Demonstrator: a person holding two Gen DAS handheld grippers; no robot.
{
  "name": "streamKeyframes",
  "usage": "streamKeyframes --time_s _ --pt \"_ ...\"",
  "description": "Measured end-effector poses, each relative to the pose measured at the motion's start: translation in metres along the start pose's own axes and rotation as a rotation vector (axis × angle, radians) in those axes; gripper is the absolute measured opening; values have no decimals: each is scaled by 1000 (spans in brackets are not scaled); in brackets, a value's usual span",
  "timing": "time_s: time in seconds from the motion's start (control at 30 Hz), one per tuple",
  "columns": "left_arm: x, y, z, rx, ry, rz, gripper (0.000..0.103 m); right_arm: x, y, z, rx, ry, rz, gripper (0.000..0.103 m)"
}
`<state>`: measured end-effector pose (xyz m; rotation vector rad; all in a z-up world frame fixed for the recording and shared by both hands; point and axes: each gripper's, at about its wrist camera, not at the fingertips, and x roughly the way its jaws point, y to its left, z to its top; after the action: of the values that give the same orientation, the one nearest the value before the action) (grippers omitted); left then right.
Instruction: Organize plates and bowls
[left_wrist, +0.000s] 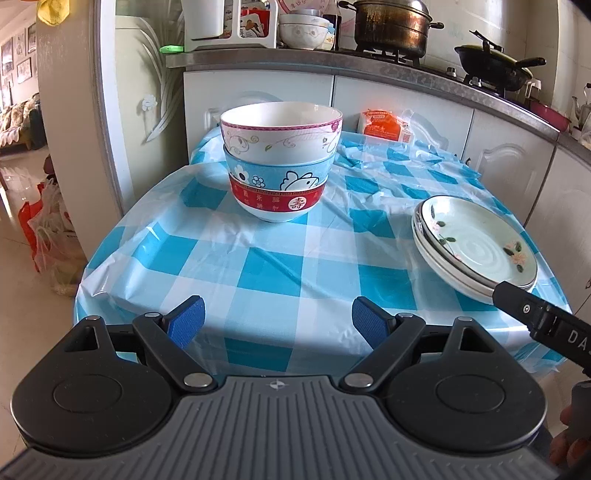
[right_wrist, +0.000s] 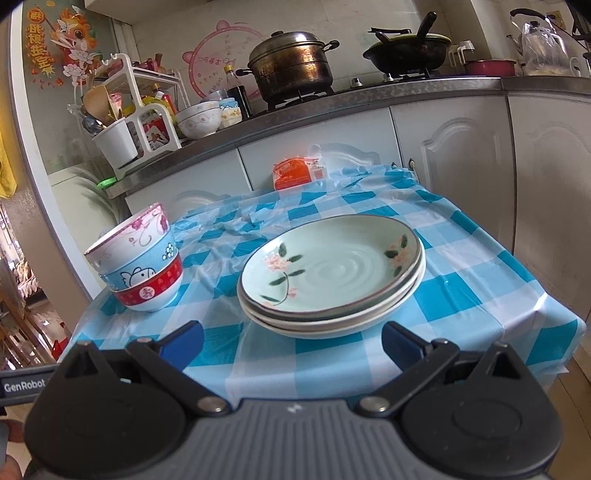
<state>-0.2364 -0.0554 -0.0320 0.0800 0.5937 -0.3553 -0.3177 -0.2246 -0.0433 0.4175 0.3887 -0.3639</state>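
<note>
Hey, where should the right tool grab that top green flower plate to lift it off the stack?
Grip the near rim of the top green flower plate, coming in low from the table's front edge. Its raised lip overhangs the plates below, leaving room for one finger under it and one above. The right tool is open, already facing that edge.

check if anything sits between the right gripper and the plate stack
Nothing visible does. The right gripper is open just short of the plate stack, with only bare checked tablecloth between. The bowl stack stands off to the left.
</note>
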Motion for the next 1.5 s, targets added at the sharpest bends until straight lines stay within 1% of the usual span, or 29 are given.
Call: streamKeyframes --time_s 0.17,0.67,0.93,1.5 --pt "-1 -3 0 2 -10 -12 103 1 0 0 -14 0 -9 102" --pt "5 -8 0 3 -8 -5 103 9 -6 -3 -38 15 -45 102" --pt "10 -13 -1 22 -4 4 103 11 -9 -4 -44 16 -49 102" --pt "17 -20 -2 47 8 -10 103 16 -17 -5 -34 26 -47 102"
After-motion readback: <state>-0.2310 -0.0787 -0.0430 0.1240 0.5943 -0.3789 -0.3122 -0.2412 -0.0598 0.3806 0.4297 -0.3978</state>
